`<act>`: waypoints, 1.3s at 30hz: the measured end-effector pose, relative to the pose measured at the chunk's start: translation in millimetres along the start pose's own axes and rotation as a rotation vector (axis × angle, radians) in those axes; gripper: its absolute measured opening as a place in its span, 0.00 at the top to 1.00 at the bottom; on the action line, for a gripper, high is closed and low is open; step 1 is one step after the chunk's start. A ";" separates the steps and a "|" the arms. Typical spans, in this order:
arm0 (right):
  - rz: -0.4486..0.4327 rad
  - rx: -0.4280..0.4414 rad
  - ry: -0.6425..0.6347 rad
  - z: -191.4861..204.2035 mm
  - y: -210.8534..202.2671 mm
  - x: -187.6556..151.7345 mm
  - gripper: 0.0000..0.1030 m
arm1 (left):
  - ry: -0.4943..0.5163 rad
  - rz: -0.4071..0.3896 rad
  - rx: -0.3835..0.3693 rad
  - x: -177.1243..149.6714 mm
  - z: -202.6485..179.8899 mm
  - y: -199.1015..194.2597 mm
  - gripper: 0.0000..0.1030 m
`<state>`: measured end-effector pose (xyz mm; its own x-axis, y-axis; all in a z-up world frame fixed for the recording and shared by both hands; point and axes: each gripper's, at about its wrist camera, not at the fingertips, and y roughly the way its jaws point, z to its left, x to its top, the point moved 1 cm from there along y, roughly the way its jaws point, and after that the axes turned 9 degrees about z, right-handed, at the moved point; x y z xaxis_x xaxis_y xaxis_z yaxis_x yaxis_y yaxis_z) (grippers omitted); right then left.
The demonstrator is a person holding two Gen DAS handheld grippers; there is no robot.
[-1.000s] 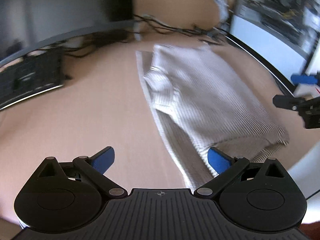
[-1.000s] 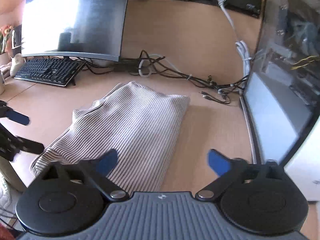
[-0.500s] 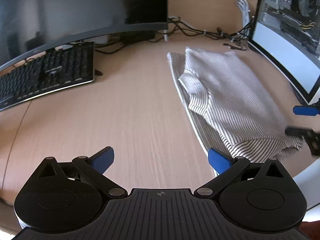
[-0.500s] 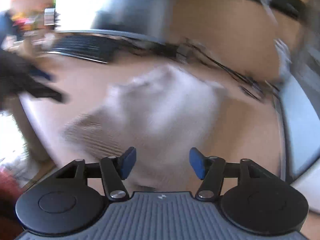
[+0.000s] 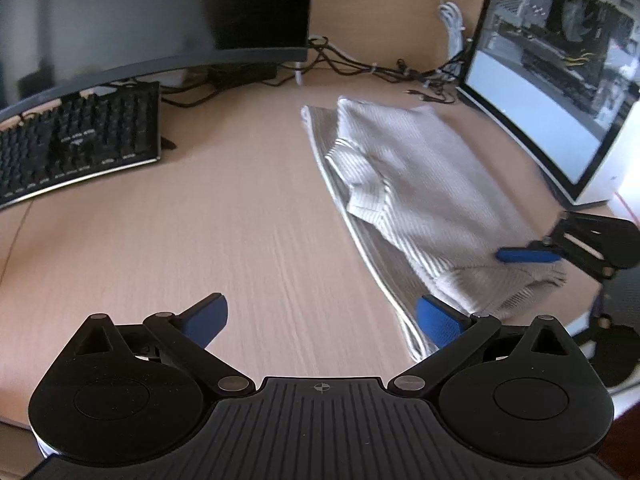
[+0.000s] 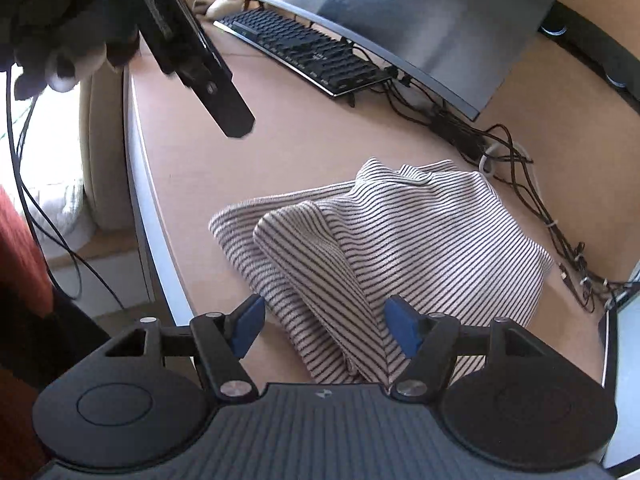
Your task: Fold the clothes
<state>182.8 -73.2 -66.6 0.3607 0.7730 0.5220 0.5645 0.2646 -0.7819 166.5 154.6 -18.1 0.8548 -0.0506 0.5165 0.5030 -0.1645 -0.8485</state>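
Striped garment [image 6: 420, 240] lies folded on the wooden tabletop [image 5: 200, 232], occupying the centre and lower right of the right wrist frame and the right half of the left wrist frame [image 5: 420, 184]. Pattern: thin dark stripes on a pale ground. A folded flap of the garment runs toward the lower centre of the right wrist frame, reaching down between the fingers.

Right gripper [image 6: 324, 326]: fingers parted, one blue pad [image 6: 248, 324] on either side of the folded flap. Pads do not appear pressed against the cloth; contact cannot be confirmed. In the left wrist frame this gripper [image 5: 528, 256] shows at the right edge, at the near corner of the garment.

Left gripper [image 5: 320, 320]: fingers spread wide, holding nothing, over bare tabletop at the lower centre of its frame; its right pad [image 5: 436, 320] sits just beside the garment's near edge. In the right wrist frame it [image 6: 236, 116] appears at upper left, well apart from the cloth.

Surroundings: black keyboard [image 5: 76, 140] at left, curved monitor [image 5: 152, 12] above it, cables [image 5: 360, 68] along the back, computer case [image 5: 560, 60] at upper right.

Writing: markings on the keyboard are too small to read. No legible brand or label found.
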 end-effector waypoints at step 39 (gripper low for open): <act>-0.060 0.017 0.087 -40.9 -6.1 -13.8 0.32 | 0.109 0.032 -0.018 26.0 -42.4 69.2 0.00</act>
<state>204.8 -109.1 -55.1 0.3897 0.7029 0.5950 0.5743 0.3196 -0.7537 218.1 100.1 -58.5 0.8512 -0.1623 0.4992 0.4721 -0.1790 -0.8632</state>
